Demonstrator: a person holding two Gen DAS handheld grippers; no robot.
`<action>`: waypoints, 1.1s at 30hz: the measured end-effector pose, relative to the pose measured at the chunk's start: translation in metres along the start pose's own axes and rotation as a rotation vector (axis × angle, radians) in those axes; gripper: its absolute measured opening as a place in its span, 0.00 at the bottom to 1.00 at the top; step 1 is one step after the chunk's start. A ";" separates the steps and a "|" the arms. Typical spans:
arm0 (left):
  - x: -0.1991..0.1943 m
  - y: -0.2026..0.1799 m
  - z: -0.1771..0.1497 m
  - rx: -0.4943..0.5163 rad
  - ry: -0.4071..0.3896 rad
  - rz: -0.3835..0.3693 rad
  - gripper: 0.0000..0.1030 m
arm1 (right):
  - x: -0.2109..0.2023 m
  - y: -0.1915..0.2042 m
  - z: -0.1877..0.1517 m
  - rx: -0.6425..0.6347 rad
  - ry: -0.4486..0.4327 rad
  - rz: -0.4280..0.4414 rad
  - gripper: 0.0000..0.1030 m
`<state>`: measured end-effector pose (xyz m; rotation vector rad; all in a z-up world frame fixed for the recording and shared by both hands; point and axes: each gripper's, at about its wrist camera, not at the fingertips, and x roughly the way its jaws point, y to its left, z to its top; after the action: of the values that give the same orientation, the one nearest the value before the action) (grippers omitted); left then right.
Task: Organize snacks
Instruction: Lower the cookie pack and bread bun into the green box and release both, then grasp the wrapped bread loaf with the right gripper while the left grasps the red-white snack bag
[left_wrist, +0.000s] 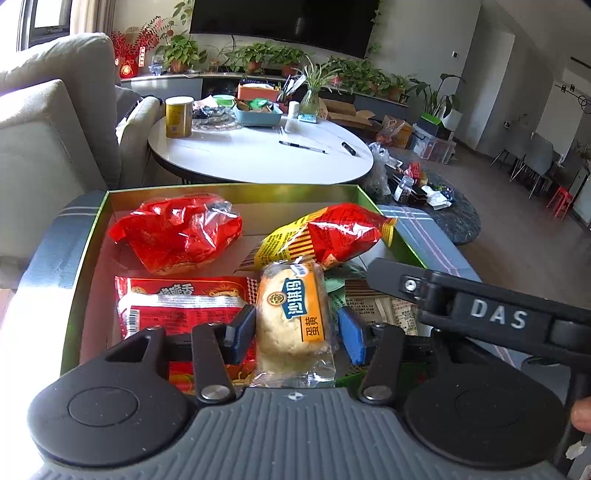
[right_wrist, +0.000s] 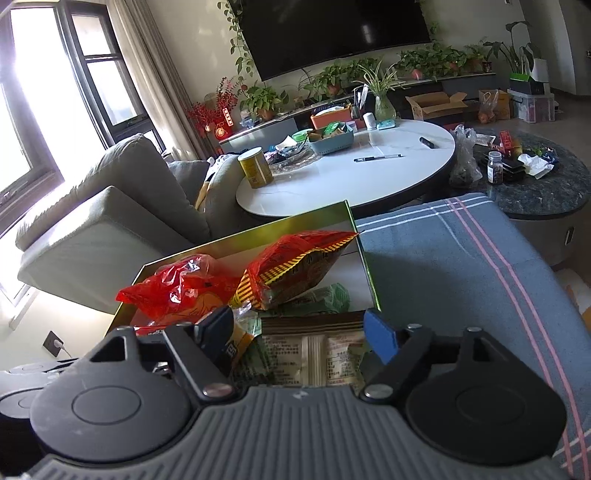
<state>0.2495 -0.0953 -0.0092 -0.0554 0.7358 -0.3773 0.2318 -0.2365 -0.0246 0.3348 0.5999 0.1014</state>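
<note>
Snacks mostly sit in the green box (left_wrist: 92, 236); left gripper (left_wrist: 293, 332) fingers spread around the egg-yolk pastry (left_wrist: 291, 314), right gripper (right_wrist: 303, 336) fingers spread over flat packets (right_wrist: 314, 350), sorting unfinished

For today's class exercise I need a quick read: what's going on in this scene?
A person is sorting snacks in a green box using two handheld grippers. The left gripper is open around a pastry in clear wrap. The right gripper is open over a pale printed packet. Red snack bags lie further back in the box.
</note>
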 end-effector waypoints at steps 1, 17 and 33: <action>-0.005 0.000 0.000 0.001 -0.009 0.004 0.45 | -0.005 0.001 0.001 -0.002 -0.007 0.003 0.69; -0.086 0.028 -0.034 -0.017 -0.104 0.101 0.61 | -0.075 -0.013 -0.018 0.035 -0.039 -0.017 0.69; -0.051 0.035 -0.083 0.008 0.040 0.156 0.62 | -0.051 -0.003 -0.080 -0.021 0.161 -0.113 0.71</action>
<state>0.1710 -0.0378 -0.0446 0.0173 0.7729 -0.2332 0.1444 -0.2264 -0.0595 0.2729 0.7754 0.0259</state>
